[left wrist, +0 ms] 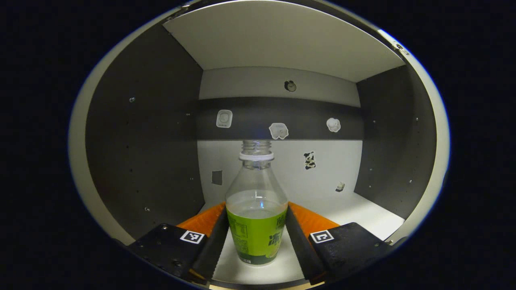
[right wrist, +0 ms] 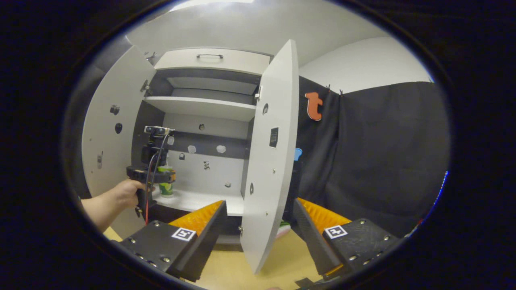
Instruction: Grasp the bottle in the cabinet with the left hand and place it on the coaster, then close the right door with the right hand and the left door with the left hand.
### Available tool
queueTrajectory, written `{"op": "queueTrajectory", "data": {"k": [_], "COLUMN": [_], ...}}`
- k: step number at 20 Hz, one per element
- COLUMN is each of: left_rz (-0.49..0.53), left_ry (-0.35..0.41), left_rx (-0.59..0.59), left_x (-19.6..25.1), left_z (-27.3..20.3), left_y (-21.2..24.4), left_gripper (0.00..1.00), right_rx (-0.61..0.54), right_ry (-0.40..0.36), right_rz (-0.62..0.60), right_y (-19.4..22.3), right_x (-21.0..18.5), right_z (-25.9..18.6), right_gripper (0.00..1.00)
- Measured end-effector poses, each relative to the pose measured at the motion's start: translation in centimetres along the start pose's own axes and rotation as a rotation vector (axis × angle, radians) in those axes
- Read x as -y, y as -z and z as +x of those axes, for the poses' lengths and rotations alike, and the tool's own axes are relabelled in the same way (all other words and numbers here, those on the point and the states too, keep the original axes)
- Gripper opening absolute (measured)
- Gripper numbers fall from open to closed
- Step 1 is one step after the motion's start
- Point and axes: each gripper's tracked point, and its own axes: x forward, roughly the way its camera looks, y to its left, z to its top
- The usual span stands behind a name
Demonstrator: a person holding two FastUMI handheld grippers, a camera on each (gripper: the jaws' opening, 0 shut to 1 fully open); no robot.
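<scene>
A clear bottle (left wrist: pixel 256 217) with a green label and no cap stands upright on the cabinet's white shelf (left wrist: pixel 363 217). My left gripper (left wrist: pixel 256 207) is inside the cabinet, and both fingers lie against the bottle's sides at the label. In the right gripper view a hand (right wrist: pixel 123 193) holds that left gripper (right wrist: pixel 155 175) at the bottle (right wrist: pixel 165 186). Both cabinet doors stand open: the left door (right wrist: pixel 109 133) and the right door (right wrist: pixel 270 161). My right gripper (right wrist: pixel 260 201) is open in front of the right door's edge, apart from it.
Dark side walls (left wrist: pixel 141 153) and an upper shelf (left wrist: pixel 278 40) box in the bottle's compartment. A wooden table top (right wrist: pixel 234 268) lies below the cabinet. A small green and pink thing (right wrist: pixel 284 230) shows low behind the right door. Black cloth (right wrist: pixel 383 161) hangs to the right.
</scene>
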Motion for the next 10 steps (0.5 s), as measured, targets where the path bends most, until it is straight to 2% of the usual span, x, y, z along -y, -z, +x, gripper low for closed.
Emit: {"op": "queueTrajectory", "data": {"k": [3, 4, 5, 10], "left_rz": [0.015, 0.014, 0.011, 0.019], "left_ry": [0.012, 0.013, 0.019, 0.053], "left_rx": [-0.001, 0.007, 0.014, 0.038], "left_x": [0.3, 0.3, 0.3, 1.1], "left_z": [-1.6, -2.6, -3.6, -10.2], "left_y": [-0.8, -1.2, -1.6, -3.1], "left_gripper": [0.8, 0.8, 0.8, 0.8], "right_rx": [0.022, 0.033, 0.043, 0.052], "right_ry": [-0.041, -0.052, -0.066, -0.129], "right_rz": [0.009, 0.015, 0.024, 0.061], "right_y": [-0.5, -0.6, -0.7, -0.7], "right_x": [-0.6, -0.6, -0.8, -1.2], "right_z": [-0.5, -0.6, -0.7, -2.3], "right_gripper": [1.0, 0.97, 1.0, 1.0]}}
